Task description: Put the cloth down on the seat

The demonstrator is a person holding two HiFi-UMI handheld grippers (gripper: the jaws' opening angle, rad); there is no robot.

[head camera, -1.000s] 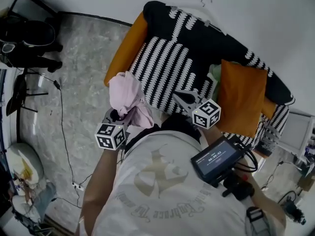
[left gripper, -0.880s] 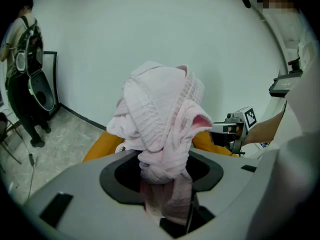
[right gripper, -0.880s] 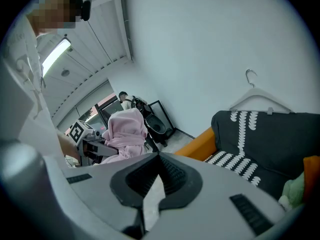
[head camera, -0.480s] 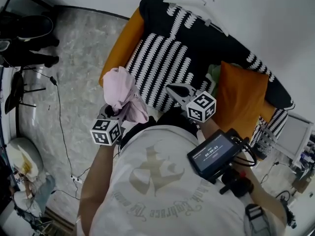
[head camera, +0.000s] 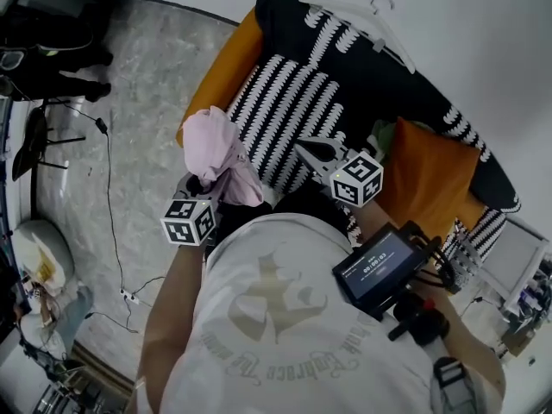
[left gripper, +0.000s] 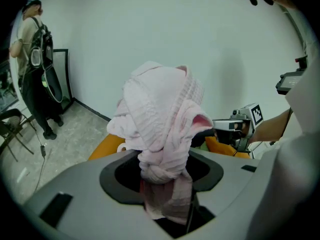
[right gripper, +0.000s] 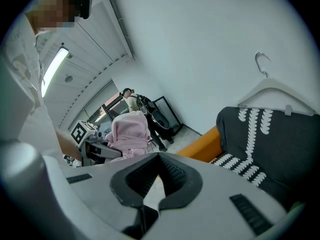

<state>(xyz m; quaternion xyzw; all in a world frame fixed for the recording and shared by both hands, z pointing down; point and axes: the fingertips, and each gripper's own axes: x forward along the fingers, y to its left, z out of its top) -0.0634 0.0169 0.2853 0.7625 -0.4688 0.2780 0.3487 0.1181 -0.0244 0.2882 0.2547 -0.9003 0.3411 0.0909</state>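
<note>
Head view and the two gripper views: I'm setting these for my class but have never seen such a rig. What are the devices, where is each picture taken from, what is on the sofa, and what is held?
No robot: a person holds a two-fingered gripper in each hand. The head view looks down from the person's head; each gripper view rides on one gripper, looking forward. The left gripper is clamped on a pink cloth. The right gripper, fingers together, holds nothing. The striped sofa bears an orange cushion, and a white hanger rests on its back. The cloth is not on the seat yet.
</note>
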